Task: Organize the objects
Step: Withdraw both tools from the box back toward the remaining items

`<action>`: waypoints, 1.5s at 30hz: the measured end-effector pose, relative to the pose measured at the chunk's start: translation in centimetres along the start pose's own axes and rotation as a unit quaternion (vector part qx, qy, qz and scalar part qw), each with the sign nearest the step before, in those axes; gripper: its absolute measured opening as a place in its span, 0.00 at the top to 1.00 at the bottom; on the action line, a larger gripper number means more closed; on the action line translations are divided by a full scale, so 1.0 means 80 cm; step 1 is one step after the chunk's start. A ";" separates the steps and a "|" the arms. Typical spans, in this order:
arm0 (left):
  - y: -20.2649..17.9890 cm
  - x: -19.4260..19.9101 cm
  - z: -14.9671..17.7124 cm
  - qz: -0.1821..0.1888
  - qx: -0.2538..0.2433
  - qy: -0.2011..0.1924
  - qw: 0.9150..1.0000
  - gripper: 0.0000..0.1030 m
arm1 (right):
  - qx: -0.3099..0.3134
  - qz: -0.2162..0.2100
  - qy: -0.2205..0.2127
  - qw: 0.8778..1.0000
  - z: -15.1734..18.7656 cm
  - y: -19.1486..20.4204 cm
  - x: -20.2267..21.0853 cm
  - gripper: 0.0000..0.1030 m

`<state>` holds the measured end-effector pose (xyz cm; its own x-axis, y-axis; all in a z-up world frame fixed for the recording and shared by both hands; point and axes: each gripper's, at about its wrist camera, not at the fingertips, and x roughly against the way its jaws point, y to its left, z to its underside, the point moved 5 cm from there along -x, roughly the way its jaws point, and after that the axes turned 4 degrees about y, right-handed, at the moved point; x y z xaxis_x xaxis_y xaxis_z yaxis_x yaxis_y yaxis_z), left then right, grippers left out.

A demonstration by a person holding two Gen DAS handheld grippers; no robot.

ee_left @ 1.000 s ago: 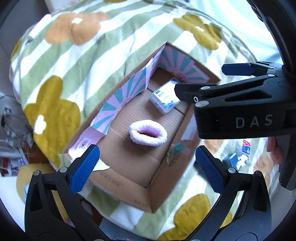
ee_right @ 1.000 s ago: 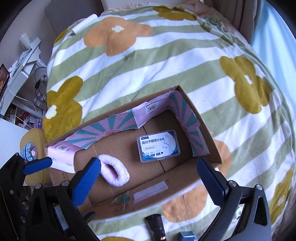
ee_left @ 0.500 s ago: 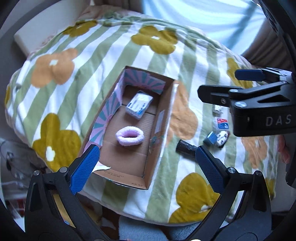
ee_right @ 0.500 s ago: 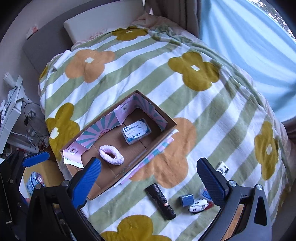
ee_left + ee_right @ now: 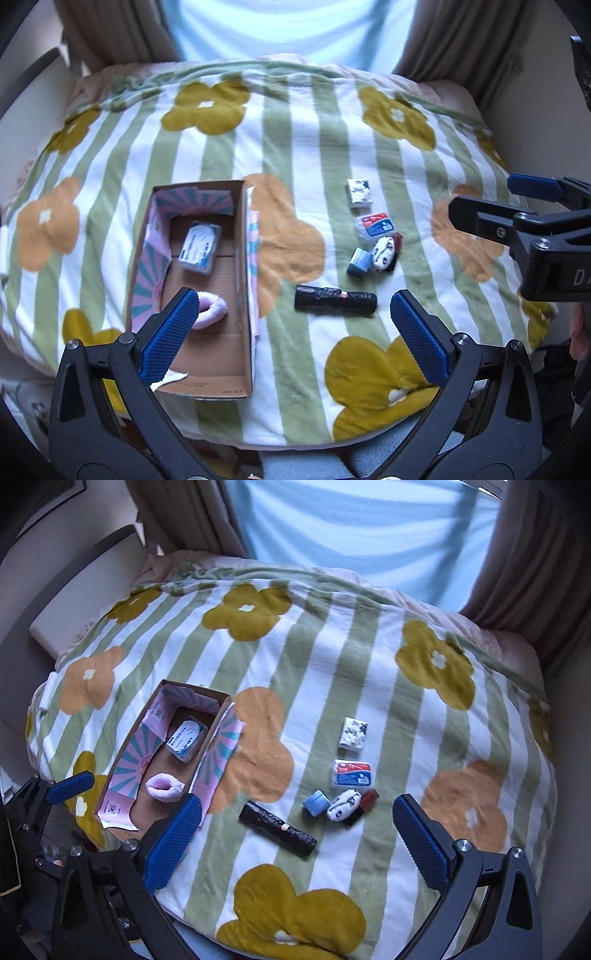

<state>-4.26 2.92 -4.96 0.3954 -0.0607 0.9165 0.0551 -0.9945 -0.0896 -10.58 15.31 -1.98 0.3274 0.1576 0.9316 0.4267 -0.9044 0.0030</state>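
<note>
On the striped blanket (image 5: 295,147), left tongs (image 5: 293,332) spread empty, half-hiding the pink ring (image 5: 212,312); right tongs (image 5: 295,834) likewise.

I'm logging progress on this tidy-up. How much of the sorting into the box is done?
Done: the clear case and pink fluffy ring lie in the cardboard box. In hand: nothing; the left claw and right claw are open. Left on the blanket: black tube, blue block, panda toy, red-blue packet, black-white packet.
</note>
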 end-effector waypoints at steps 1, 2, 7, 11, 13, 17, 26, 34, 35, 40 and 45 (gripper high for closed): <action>-0.006 0.000 -0.001 0.002 -0.009 -0.002 1.000 0.00 | -0.014 0.002 -0.001 1.000 0.006 -0.007 0.003 0.00; -0.011 0.000 -0.002 0.004 -0.015 -0.004 1.000 0.00 | -0.027 0.004 -0.002 1.000 0.012 -0.014 0.007 0.00; -0.021 -0.005 0.000 0.007 -0.022 -0.011 1.000 0.00 | -0.073 0.038 -0.006 0.997 0.042 -0.040 0.017 0.00; -0.027 -0.003 0.001 0.009 -0.035 -0.018 0.999 0.00 | -0.107 0.062 -0.019 0.992 0.062 -0.051 0.024 0.00; -0.028 -0.001 -0.001 0.008 -0.038 -0.023 0.999 0.00 | -0.123 0.069 -0.023 0.990 0.068 -0.055 0.026 0.00; -0.029 0.003 -0.003 0.009 -0.040 -0.029 0.999 0.00 | -0.136 0.068 -0.027 0.988 0.075 -0.059 0.028 0.00; -0.029 0.003 -0.001 0.000 -0.041 -0.027 0.999 0.00 | -0.129 0.071 -0.049 0.988 0.082 -0.057 0.041 0.00; -0.049 -0.010 0.006 0.007 -0.042 -0.017 0.999 0.00 | -0.110 0.048 -0.065 0.991 0.088 -0.075 0.042 0.00; -0.052 -0.014 0.007 0.008 -0.040 -0.015 0.999 0.00 | -0.104 0.045 -0.066 0.991 0.089 -0.077 0.041 0.00; -0.072 -0.034 0.010 0.010 -0.030 -0.004 1.000 0.00 | -0.070 0.033 -0.067 0.995 0.088 -0.099 0.031 0.00; -0.095 -0.067 0.003 -0.002 -0.030 0.001 1.000 0.00 | -0.044 0.019 -0.053 0.997 0.077 -0.132 0.004 0.00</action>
<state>-6.61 10.80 -9.28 0.3938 -0.0572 0.9174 0.0006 -0.9980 -0.0625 -9.79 27.34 -3.97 0.4312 0.1587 0.8882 0.3376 -0.9413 0.0043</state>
